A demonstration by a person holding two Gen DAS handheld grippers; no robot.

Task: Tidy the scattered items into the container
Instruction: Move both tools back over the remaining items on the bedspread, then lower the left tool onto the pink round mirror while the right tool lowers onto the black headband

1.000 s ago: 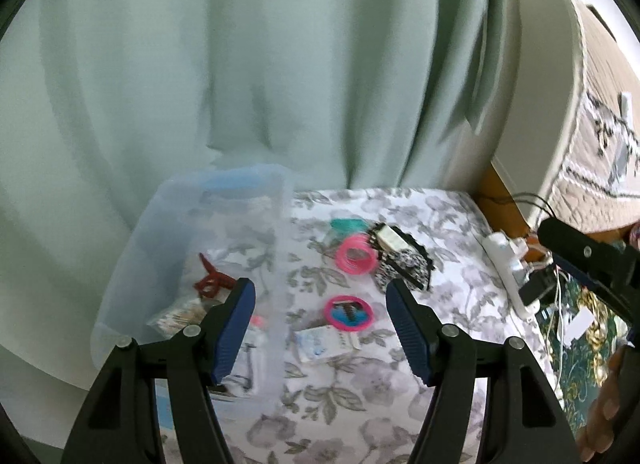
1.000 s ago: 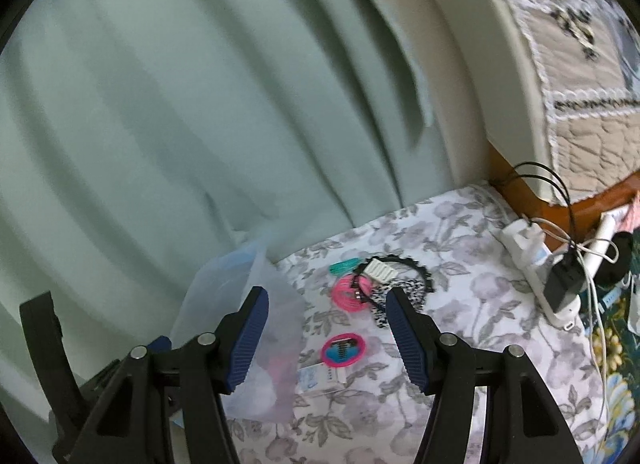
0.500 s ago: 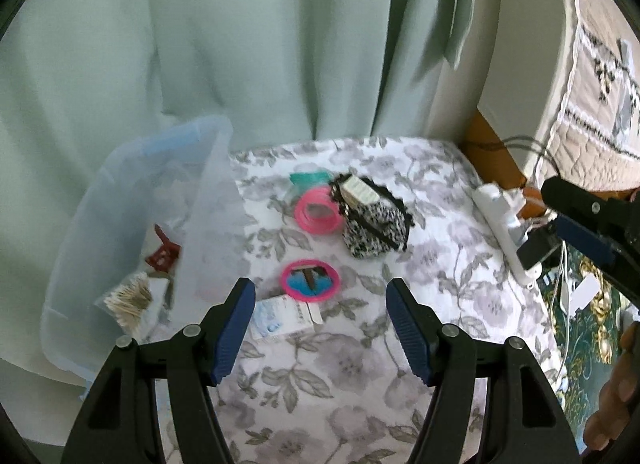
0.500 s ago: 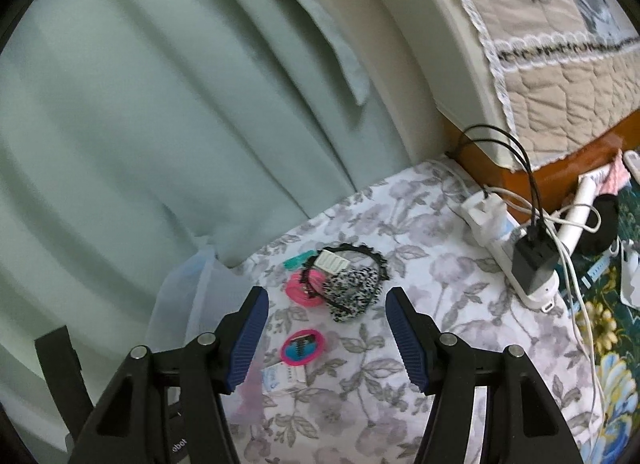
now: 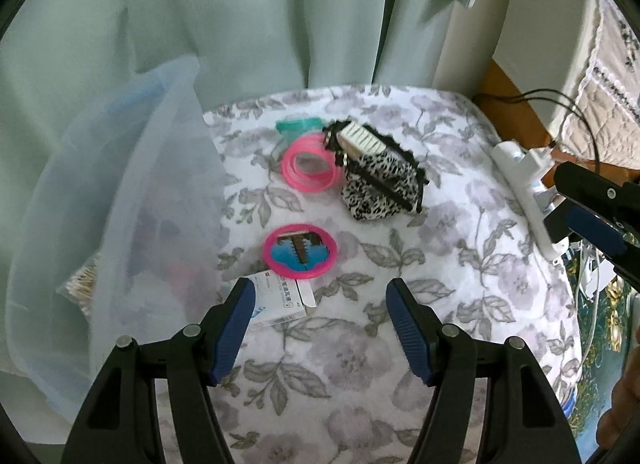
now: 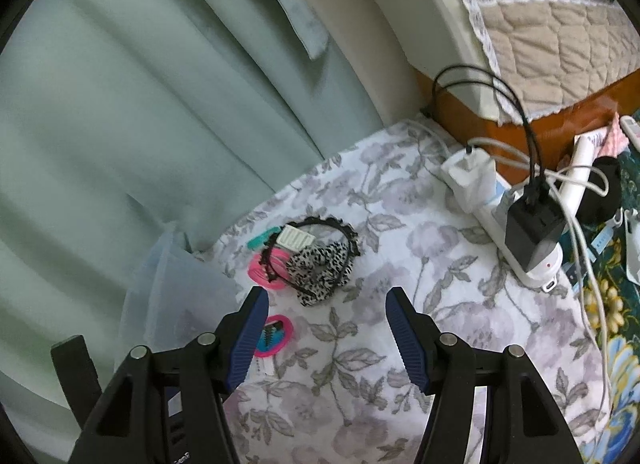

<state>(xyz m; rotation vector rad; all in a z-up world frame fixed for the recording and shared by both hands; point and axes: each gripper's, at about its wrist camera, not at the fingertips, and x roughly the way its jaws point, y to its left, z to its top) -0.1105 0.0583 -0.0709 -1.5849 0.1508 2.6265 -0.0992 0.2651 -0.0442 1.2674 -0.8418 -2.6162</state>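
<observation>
Our left gripper [image 5: 320,306] hangs above the floral-print cloth surface [image 5: 360,344] with its blue-padded fingers [image 5: 234,328] spread wide and nothing between them; our right gripper [image 6: 323,314] does the same, fingers [image 6: 406,338] apart and empty. Nearest the left fingers lies a small white printed packet [image 5: 282,298], partly under the left pad, and just beyond it — touching its far edge — a round pink-rimmed mirror with a blue face [image 5: 301,251]. To the left stands the translucent pale-blue plastic container [image 5: 120,224], its wall just beside the packet; a bundle of cotton swabs [image 5: 80,284] shows dimly through it. Farther on sits a stack of pink ring bangles [image 5: 311,169], with a black-and-white leopard-print pouch [image 5: 380,188] touching its right side and a white comb-like piece [image 5: 360,138] resting on the pouch. A teal clip [image 5: 298,126] lies just behind the bangles. From the right wrist we see a black scalloped headband [image 6: 340,228] looping round the pouch — and, well off to the right, a white power strip [image 6: 520,240] with a black charger [image 6: 532,224] plugged in. A pale green curtain [image 5: 260,24] hangs at the back.
</observation>
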